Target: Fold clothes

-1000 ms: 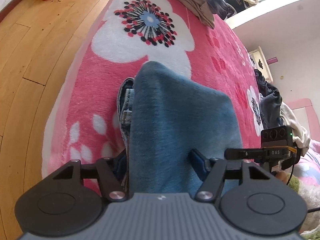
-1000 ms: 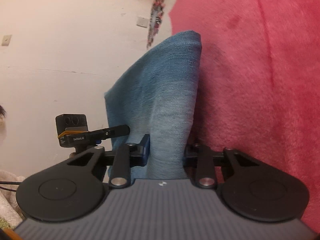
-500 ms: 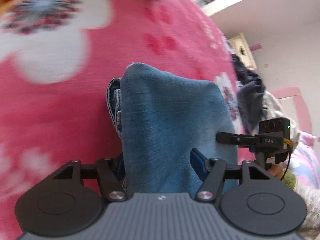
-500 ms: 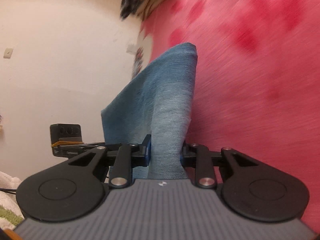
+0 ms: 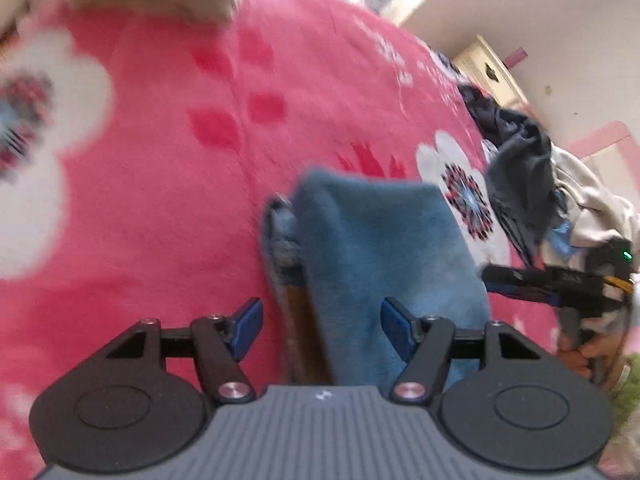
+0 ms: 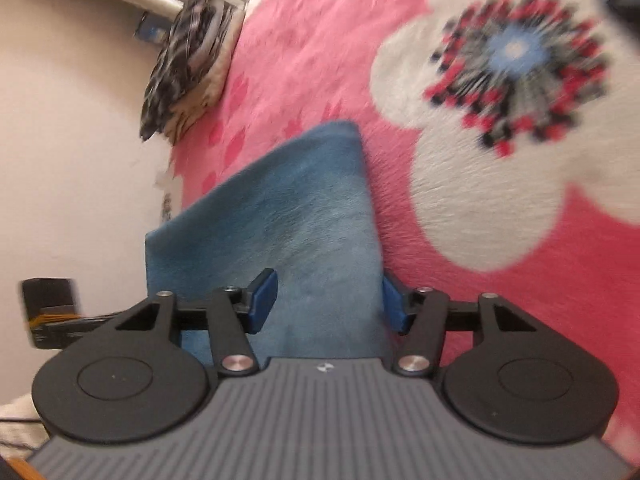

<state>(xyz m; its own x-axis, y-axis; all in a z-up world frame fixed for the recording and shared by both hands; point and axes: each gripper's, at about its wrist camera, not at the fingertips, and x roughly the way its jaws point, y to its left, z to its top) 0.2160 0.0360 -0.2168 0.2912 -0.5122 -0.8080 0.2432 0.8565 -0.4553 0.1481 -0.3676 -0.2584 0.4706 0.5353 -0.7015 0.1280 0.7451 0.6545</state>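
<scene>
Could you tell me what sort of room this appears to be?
Probably a bedroom: a pink floral blanket covers what looks like a bed, a heap of unfolded clothes lies at its edge, and a small cream cabinet stands by the wall.

folded blue jeans [image 5: 384, 252] lying on the pink flowered blanket [image 5: 168, 184].

A bed spread with a fluffy pink blanket [image 5: 168, 240] printed with large white flowers [image 6: 500, 184] and darker pink marks fills most of both views. In the left wrist view a pale wall [image 5: 568, 12] rises behind the bed, with a cream cabinet [image 5: 486, 66] against it and a pink frame [image 5: 600, 140] at the right edge. In the right wrist view a plain beige wall [image 6: 68, 152] runs beside the bed and a black-and-white patterned pillow [image 6: 188, 60] sits at the blanket's far edge.
</scene>
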